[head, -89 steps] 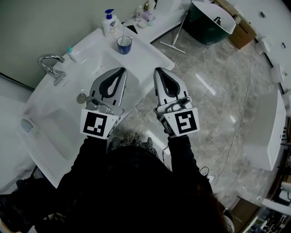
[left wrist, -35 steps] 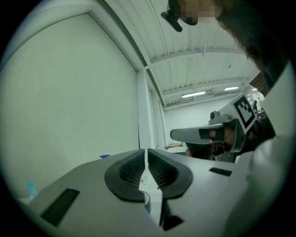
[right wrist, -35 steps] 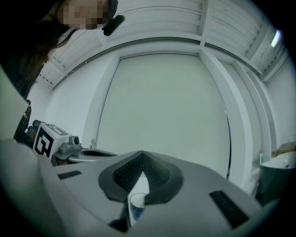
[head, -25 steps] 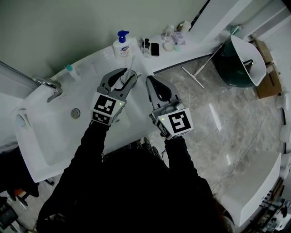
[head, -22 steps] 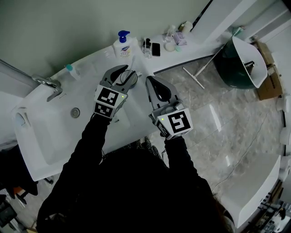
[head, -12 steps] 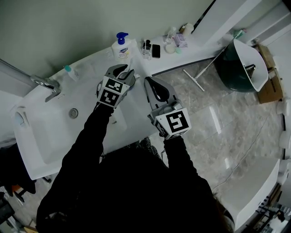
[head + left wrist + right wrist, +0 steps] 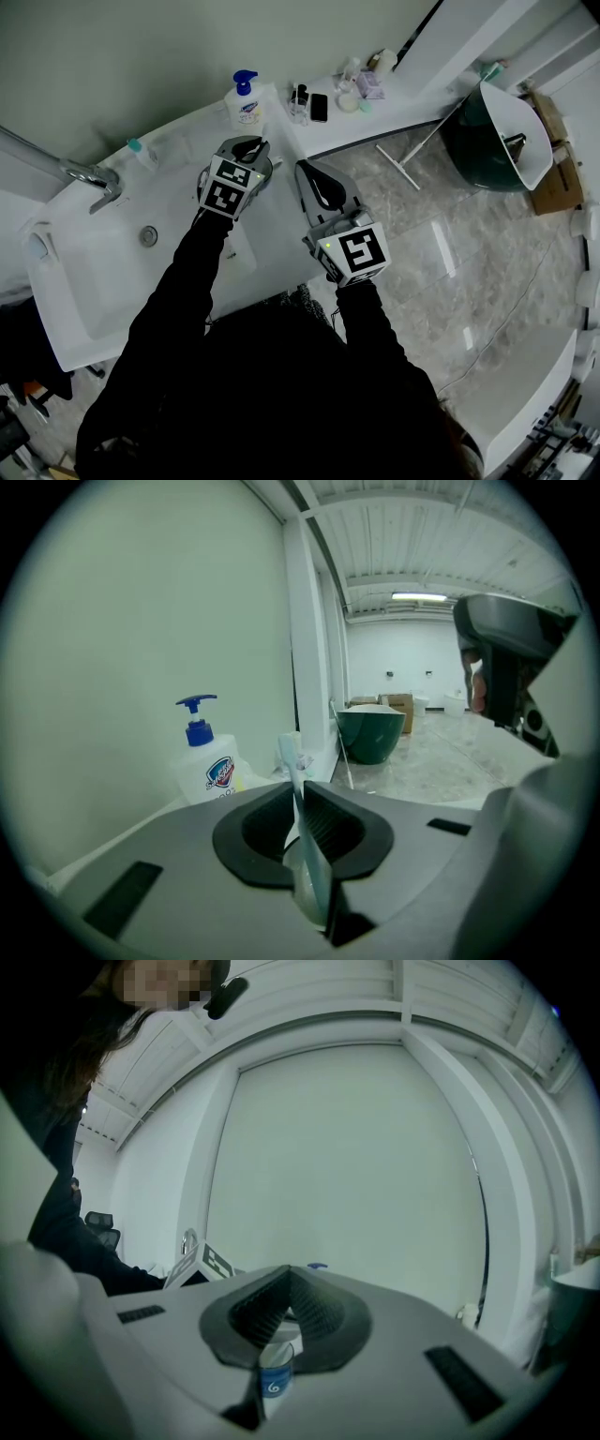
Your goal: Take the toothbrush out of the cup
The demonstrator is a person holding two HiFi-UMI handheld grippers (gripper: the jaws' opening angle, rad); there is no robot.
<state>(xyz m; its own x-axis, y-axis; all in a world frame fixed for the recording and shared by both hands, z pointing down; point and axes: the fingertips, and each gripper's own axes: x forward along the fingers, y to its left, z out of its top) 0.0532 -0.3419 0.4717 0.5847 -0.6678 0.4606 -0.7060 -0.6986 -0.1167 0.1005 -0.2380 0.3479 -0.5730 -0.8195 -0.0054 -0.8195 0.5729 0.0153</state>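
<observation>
In the left gripper view a pale toothbrush (image 7: 292,772) stands upright between the jaws of my left gripper (image 7: 300,791). The jaws have just been closing and now press on its handle. In the head view my left gripper (image 7: 247,143) hangs over the white counter near the soap bottle and covers the cup. My right gripper (image 7: 306,169) is shut and empty, held level just right of the left one. Through the gap under its jaws, the right gripper view (image 7: 289,1275) shows the blue cup (image 7: 275,1373).
A soap pump bottle (image 7: 244,97) stands behind the cup, and small toiletries (image 7: 319,99) sit further right. The sink basin (image 7: 103,272) with drain (image 7: 147,236) and faucet (image 7: 91,176) lies left. A green tub (image 7: 487,122) and a squeegee (image 7: 410,152) are on the floor at right.
My left gripper has moved away from me and down over the cup, and its wide-open jaws have closed on the toothbrush. The right gripper has barely moved.
</observation>
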